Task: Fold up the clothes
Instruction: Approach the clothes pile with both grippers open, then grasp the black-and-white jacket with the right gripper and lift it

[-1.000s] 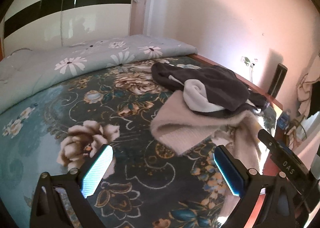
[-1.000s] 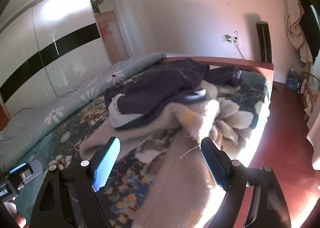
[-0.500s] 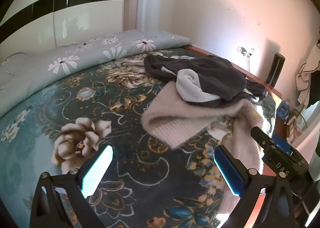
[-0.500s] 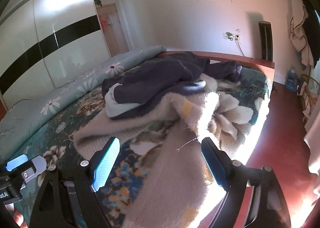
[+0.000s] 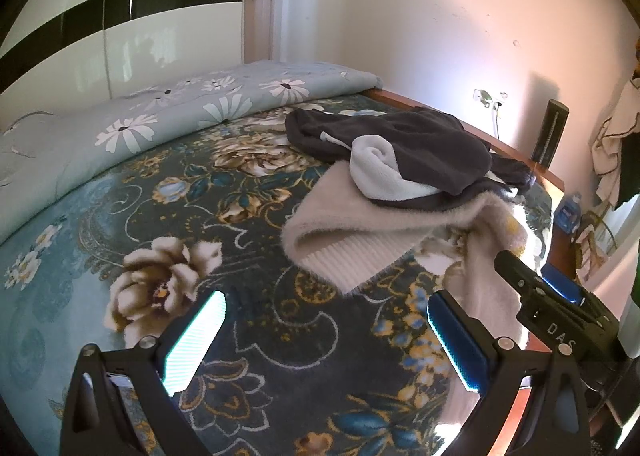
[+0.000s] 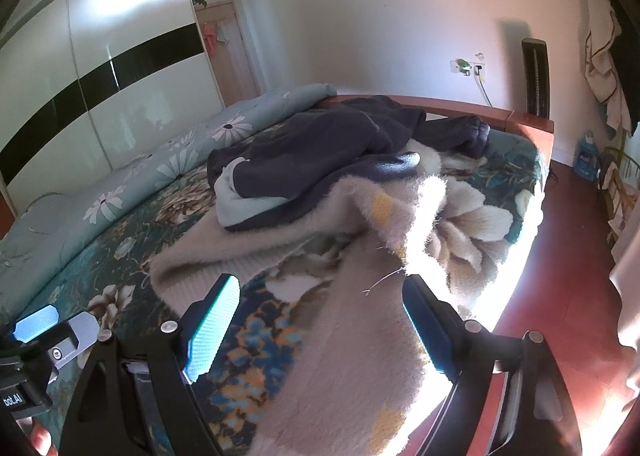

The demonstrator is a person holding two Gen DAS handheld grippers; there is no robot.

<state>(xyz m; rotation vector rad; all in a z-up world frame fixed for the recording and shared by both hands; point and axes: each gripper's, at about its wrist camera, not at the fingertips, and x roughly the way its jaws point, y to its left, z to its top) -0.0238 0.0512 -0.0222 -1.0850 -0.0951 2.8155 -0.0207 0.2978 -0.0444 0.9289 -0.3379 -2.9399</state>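
A fuzzy pale pink sweater (image 5: 360,232) lies crumpled on the bed, one part trailing toward the bed's near edge (image 6: 352,320). A dark navy garment with a light blue lining (image 5: 404,152) lies on top of it, also in the right wrist view (image 6: 320,152). My left gripper (image 5: 326,340) is open and empty over the floral blanket, short of the sweater's ribbed hem. My right gripper (image 6: 320,328) is open, with the sweater's trailing part lying between and under its fingers.
A floral teal blanket (image 5: 160,256) covers the bed. A grey daisy-print quilt (image 5: 160,124) lies rolled along the far side. The wooden bed frame (image 6: 500,116), a red floor (image 6: 568,256), a blue bottle (image 6: 586,156) and hanging clothes (image 6: 604,72) are to the right.
Both grippers have shifted slightly; the clothes pile sits lower and a little more central in the left view. Both stay open and nothing was grasped.
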